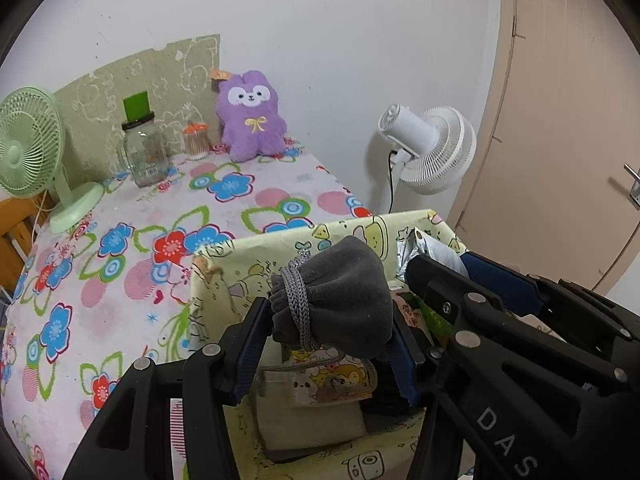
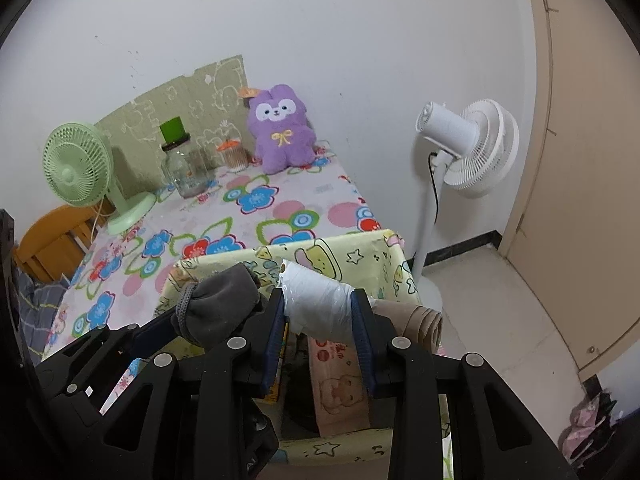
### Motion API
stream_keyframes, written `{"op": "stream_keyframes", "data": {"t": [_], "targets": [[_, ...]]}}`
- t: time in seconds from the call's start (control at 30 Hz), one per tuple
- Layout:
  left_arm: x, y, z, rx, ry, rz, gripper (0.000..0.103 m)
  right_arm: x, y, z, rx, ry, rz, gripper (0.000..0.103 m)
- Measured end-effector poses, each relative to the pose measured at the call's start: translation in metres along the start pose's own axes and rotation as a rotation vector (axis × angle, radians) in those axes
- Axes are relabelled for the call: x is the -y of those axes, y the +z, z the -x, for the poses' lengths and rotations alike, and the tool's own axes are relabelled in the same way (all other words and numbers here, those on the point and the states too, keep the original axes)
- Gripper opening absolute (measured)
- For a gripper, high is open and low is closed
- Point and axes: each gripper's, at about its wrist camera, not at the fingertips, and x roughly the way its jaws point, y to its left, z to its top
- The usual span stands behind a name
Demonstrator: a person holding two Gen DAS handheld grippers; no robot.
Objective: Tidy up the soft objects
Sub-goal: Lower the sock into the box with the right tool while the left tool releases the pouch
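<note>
My left gripper (image 1: pixel 326 322) is shut on a grey drawstring pouch (image 1: pixel 344 296) and holds it over the open yellow cartoon-print box (image 1: pixel 248 256). The pouch also shows in the right wrist view (image 2: pixel 224 304). My right gripper (image 2: pixel 318 312) is shut on a white plastic-wrapped roll (image 2: pixel 316 304) above the same box (image 2: pixel 360 256). The roll's end shows in the left wrist view (image 1: pixel 432 248). A purple plush rabbit (image 1: pixel 250 116) leans on the wall at the table's far edge.
The box holds a pink tissue pack (image 2: pixel 340 384), a beige cloth roll (image 2: pixel 416 320) and cartoon-print packets (image 1: pixel 332 376). On the floral tablecloth (image 1: pixel 120 272) stand a green fan (image 1: pixel 28 144), a glass jar (image 1: pixel 144 152) and a toothpick holder (image 1: pixel 196 140). A white standing fan (image 2: pixel 468 148) is right.
</note>
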Motion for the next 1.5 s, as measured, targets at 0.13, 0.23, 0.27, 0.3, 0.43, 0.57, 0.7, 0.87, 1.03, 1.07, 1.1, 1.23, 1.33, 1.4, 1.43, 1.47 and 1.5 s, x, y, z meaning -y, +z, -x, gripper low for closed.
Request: {"op": "stream_keyframes", "data": {"t": [0.13, 0.23, 0.27, 0.3, 0.43, 0.57, 0.7, 0.87, 1.03, 1.07, 1.1, 1.23, 1.33, 1.4, 1.43, 1.47, 1.5], "targets": [[0.001, -0.001, -0.009, -0.016, 0.024, 0.000, 0.063, 0.003, -0.003, -0.007, -0.018, -0.003, -0.005, 0.035], [-0.001, 0.000, -0.013, -0.029, 0.036, -0.006, 0.070, 0.003, -0.004, -0.014, -0.034, 0.004, -0.005, 0.035], [-0.001, 0.000, -0.013, -0.031, 0.036, -0.007, 0.071, 0.003, -0.003, -0.015, -0.036, 0.007, -0.006, 0.035], [-0.001, 0.000, -0.014, -0.035, 0.038, -0.006, 0.075, 0.002, -0.003, -0.016, -0.036, 0.010, -0.005, 0.035], [-0.004, 0.000, -0.012, -0.040, 0.025, -0.009, 0.085, -0.001, -0.002, -0.020, -0.038, 0.015, 0.001, 0.035], [-0.003, -0.002, -0.008, -0.036, 0.049, -0.028, 0.089, -0.001, -0.001, -0.027, -0.050, 0.023, -0.014, 0.035], [-0.006, -0.001, -0.007, -0.038, 0.056, -0.024, 0.088, -0.005, -0.001, -0.029, -0.046, 0.030, -0.004, 0.036], [-0.006, -0.001, -0.007, -0.040, 0.060, -0.027, 0.088, -0.004, -0.001, -0.029, -0.054, 0.038, -0.014, 0.043], [-0.006, -0.002, -0.004, -0.036, 0.058, -0.025, 0.089, -0.001, -0.003, -0.024, -0.028, 0.035, -0.036, 0.078], [-0.006, -0.002, -0.003, -0.033, 0.058, -0.023, 0.089, -0.002, -0.003, -0.022, -0.020, 0.032, -0.032, 0.079], [-0.006, -0.002, -0.001, -0.031, 0.059, -0.021, 0.089, -0.003, -0.004, -0.021, -0.018, 0.029, -0.027, 0.079], [-0.008, -0.004, 0.006, -0.016, 0.060, -0.016, 0.090, -0.007, -0.005, -0.015, -0.017, 0.013, -0.003, 0.080], [-0.008, -0.005, 0.013, -0.003, 0.066, -0.015, 0.092, -0.010, -0.006, -0.008, -0.007, -0.001, 0.008, 0.085], [-0.009, -0.006, 0.018, 0.009, 0.073, -0.015, 0.093, -0.012, -0.007, -0.003, 0.006, -0.009, 0.010, 0.087], [-0.010, -0.007, 0.021, 0.014, 0.074, -0.014, 0.093, -0.013, -0.007, 0.000, 0.011, -0.011, 0.010, 0.087], [-0.010, -0.007, 0.023, 0.017, 0.074, -0.013, 0.093, -0.014, -0.008, 0.002, 0.014, -0.011, 0.011, 0.087], [-0.011, -0.008, 0.026, 0.023, 0.075, -0.012, 0.094, -0.015, -0.008, 0.004, 0.019, -0.011, 0.012, 0.088]]}}
